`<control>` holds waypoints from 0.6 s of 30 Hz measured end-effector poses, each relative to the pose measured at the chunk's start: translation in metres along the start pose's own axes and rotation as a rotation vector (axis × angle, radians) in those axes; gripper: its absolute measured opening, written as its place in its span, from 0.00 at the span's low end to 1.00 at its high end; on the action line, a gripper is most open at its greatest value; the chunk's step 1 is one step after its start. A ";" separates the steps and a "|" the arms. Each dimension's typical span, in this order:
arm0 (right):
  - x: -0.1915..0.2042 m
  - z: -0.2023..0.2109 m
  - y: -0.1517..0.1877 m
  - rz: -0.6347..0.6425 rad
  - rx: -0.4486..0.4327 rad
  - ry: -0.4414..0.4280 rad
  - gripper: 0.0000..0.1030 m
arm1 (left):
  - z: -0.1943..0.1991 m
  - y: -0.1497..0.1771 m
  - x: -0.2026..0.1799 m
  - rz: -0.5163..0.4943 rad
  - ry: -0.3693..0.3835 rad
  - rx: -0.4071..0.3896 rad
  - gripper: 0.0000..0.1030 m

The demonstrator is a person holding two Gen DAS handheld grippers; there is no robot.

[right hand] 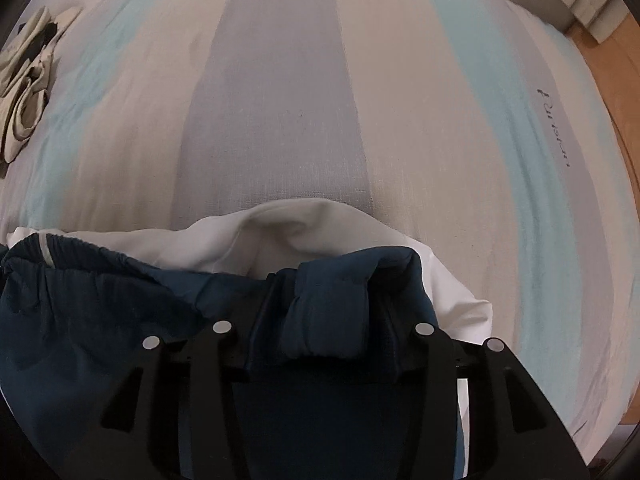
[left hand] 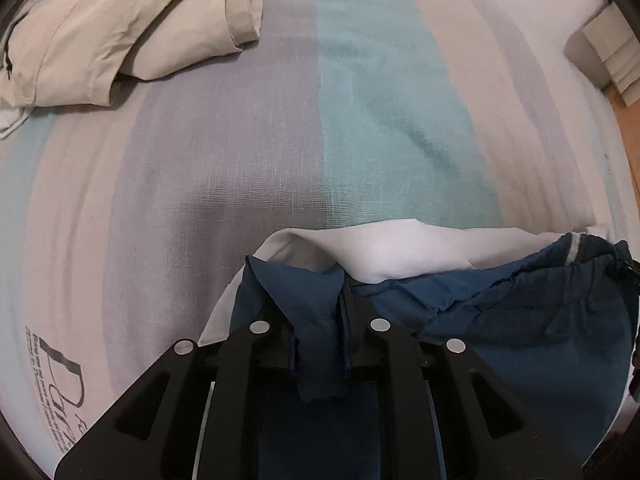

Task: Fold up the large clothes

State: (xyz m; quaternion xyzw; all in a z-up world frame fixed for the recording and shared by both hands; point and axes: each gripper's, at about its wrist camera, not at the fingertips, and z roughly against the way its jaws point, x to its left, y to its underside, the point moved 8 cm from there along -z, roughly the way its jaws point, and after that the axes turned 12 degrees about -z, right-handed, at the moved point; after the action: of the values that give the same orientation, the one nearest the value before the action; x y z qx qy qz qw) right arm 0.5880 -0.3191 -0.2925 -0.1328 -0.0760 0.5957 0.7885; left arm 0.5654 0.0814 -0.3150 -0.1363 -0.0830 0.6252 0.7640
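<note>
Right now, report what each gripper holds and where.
Blue garment: its upper corners lie between the jaws of the left gripper and right gripper; whether either pinches cannot be told.

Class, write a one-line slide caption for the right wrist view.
Right gripper with blue garment bunched between its fingers, above a striped bedsheet.

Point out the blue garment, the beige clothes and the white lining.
Blue garment [left hand: 520, 320]: left wrist view, on its wrinkled body right of the gripper.
Beige clothes [left hand: 100, 36]: left wrist view, on the middle of the crumpled pile at upper left.
White lining [right hand: 288, 224]: right wrist view, on the fold above the blue fabric.
</note>
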 end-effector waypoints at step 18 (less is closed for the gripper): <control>0.027 0.080 0.085 0.125 -0.118 -0.113 0.79 | 0.094 0.062 -0.132 -0.096 0.144 -0.119 0.92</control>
State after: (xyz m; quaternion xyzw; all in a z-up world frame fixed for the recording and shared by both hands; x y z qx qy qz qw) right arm 0.4948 -0.2624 -0.2429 -0.1495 -0.1469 0.6449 0.7349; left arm 0.4530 -0.0264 -0.2398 -0.2219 -0.0711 0.5704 0.7876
